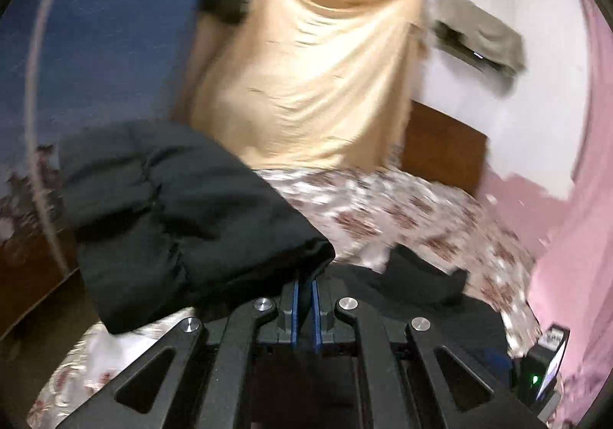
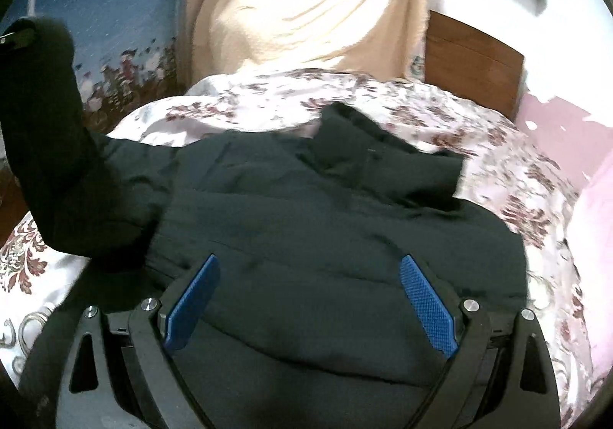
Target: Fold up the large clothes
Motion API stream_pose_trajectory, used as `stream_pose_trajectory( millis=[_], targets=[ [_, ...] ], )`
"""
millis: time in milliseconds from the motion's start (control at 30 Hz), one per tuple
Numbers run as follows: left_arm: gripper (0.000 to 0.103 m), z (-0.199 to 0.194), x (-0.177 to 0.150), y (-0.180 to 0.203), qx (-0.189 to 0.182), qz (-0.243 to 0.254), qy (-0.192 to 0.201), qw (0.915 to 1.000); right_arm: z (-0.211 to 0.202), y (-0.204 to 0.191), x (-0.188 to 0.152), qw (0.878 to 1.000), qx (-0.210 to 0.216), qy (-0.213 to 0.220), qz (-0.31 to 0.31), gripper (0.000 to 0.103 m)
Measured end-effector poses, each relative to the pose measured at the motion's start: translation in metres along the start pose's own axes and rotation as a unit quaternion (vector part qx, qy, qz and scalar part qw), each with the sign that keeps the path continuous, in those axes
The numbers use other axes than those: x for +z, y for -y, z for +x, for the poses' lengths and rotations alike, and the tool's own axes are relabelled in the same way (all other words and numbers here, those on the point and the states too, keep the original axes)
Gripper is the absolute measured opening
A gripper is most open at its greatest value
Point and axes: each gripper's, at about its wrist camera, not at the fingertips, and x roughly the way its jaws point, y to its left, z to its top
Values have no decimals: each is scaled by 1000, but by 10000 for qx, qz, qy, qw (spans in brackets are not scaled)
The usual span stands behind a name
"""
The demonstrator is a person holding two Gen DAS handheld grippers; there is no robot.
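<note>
A large black padded jacket (image 2: 325, 206) lies spread on a floral bedspread (image 2: 268, 99). My left gripper (image 1: 305, 287) is shut on the cuff of the jacket's sleeve (image 1: 172, 206) and holds it lifted above the bed. That raised sleeve shows at the far left of the right wrist view (image 2: 46, 114). My right gripper (image 2: 310, 268) is open, its blue pads (image 2: 425, 302) spread wide just above the jacket's body, holding nothing.
A beige cloth (image 1: 314, 84) hangs behind the bed. A wooden headboard (image 2: 475, 61) stands at the back right, and a blue patterned curtain (image 2: 111, 7) hangs at the left. A pink sheet (image 1: 567, 237) lies on the right. A device with a green light (image 1: 540, 375) sits at the bed's edge.
</note>
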Motion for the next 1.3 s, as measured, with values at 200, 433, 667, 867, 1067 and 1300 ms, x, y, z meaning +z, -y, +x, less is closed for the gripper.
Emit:
stream_pose_trajectory(
  millis=[200, 433, 667, 867, 1067, 1300],
  targets=[
    [6, 19, -24, 80, -458, 578, -275, 9969, -14, 78, -21, 9985, -374, -72, 401, 93],
    [5, 38, -69, 147, -904, 1096, -615, 9879, -20, 153, -58, 9939, -673, -289, 826, 93],
    [6, 59, -126, 194, -1506, 1539, -1344, 9673, -24, 203, -94, 9868, -731, -435, 1378, 93],
    [50, 70, -168, 205, -2216, 1598, -2232, 9357, -20, 248, -124, 9645, 380, -239, 2601, 93],
    [88, 47, -178, 182, -2807, 1496, -2230, 9215, 17, 252, -139, 9161, 1742, -169, 3606, 93],
    [88, 44, -158, 125, -1772, 1132, -2315, 9498, 58, 223, -143, 8989, 1900, -665, 3891, 93]
  ],
)
